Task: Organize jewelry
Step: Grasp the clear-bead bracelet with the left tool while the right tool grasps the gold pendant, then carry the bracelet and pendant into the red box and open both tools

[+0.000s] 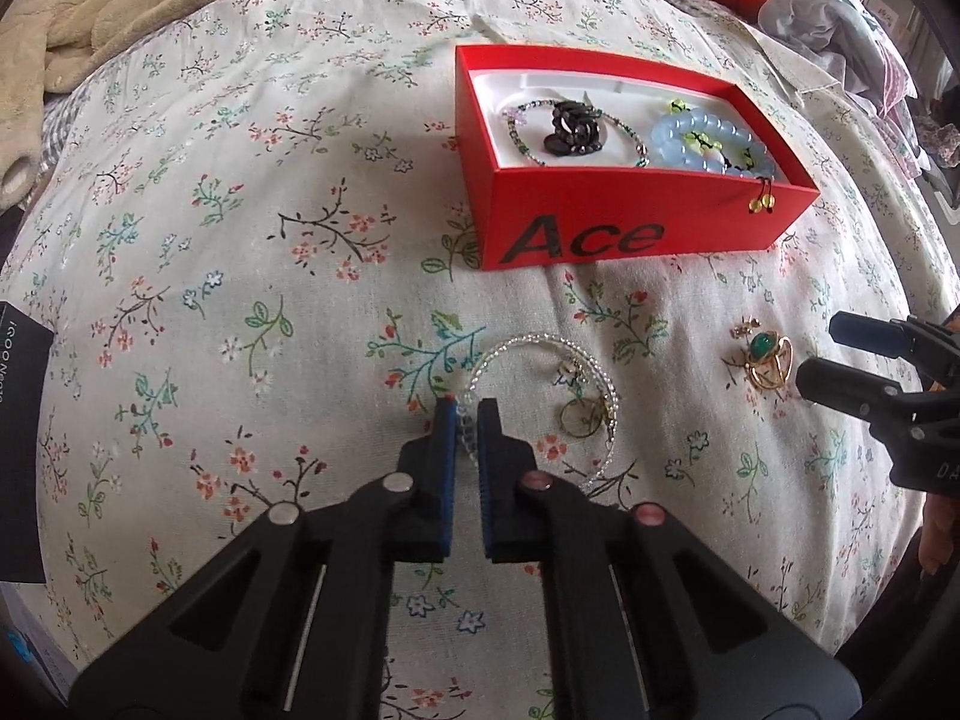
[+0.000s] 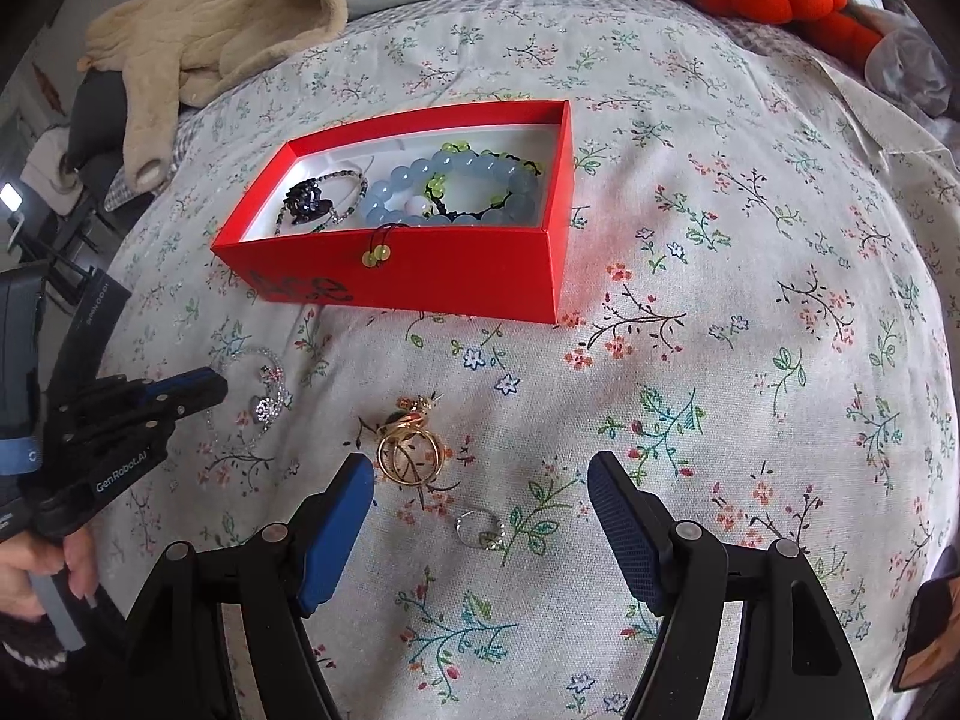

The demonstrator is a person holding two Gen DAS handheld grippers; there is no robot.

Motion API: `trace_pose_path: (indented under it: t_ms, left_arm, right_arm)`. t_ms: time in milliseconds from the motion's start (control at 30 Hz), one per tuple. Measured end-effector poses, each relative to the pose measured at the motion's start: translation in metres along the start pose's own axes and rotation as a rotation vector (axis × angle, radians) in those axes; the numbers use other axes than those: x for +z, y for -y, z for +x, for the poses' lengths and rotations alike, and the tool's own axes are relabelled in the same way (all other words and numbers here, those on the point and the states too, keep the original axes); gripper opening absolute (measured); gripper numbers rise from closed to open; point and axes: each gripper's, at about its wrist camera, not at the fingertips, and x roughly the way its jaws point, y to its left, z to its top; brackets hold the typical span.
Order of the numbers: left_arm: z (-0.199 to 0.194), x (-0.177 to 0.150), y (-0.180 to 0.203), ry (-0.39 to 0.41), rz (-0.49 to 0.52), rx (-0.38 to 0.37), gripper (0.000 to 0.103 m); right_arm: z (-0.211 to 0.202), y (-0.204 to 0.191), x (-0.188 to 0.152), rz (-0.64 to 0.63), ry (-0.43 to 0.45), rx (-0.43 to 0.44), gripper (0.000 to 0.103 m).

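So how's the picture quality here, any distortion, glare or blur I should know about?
Left wrist view: heavy fisheye bulge, the red box bows, dark vignette at the corners, focus sharp on the silver chain. Right wrist view: same barrel warp, soft daylight, a red cast on the sheet beside the box, no harsh glare.

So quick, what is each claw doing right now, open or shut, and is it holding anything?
Left claw: shut on the silver necklace lying on the bedspread.
Right claw: open, holding nothing, above the gold brooch.

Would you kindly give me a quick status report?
Left tongs shut on silver chain necklace. Right tongs open over gold brooch. Red box unobstructed.
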Motion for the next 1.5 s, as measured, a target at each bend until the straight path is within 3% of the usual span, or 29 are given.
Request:
trace_pose_path:
  t_ms: [167, 333, 600, 867, 1067, 1500]
  left_arm:
    - [-0.028, 0.004, -0.006, 0.078, -0.015, -0.036, 0.008]
    - [-0.044, 0.004, -0.013, 0.120, -0.026, -0.052, 0.008]
    - [-0.050, 0.006, -0.019, 0.142, -0.043, -0.072, 0.008]
    - [-0.047, 0.005, -0.023, 0.130, -0.051, -0.078, 0.008]
    - [-0.042, 0.006, -0.027, 0.115, -0.077, -0.067, 0.008]
    - [-0.062, 0.021, -0.011, 0.182, -0.090, -0.129, 0.008]
  right_arm:
    - [0.001, 0.000, 0.004, 0.022, -0.013, 0.024, 0.072]
    - [0.003, -0.003, 0.008, 0.056, -0.026, 0.049, 0.061]
    - [0.010, -0.017, 0.012, 0.050, -0.037, 0.085, 0.044]
    - [0.024, -0.025, 0.011, 0.019, -0.062, 0.039, 0.028]
    - [0.016, -0.025, 0.012, 0.015, -0.037, 0.046, 0.027]
    - [-0.018, -0.004, 0.020, 0.085, 0.041, 0.091, 0.027]
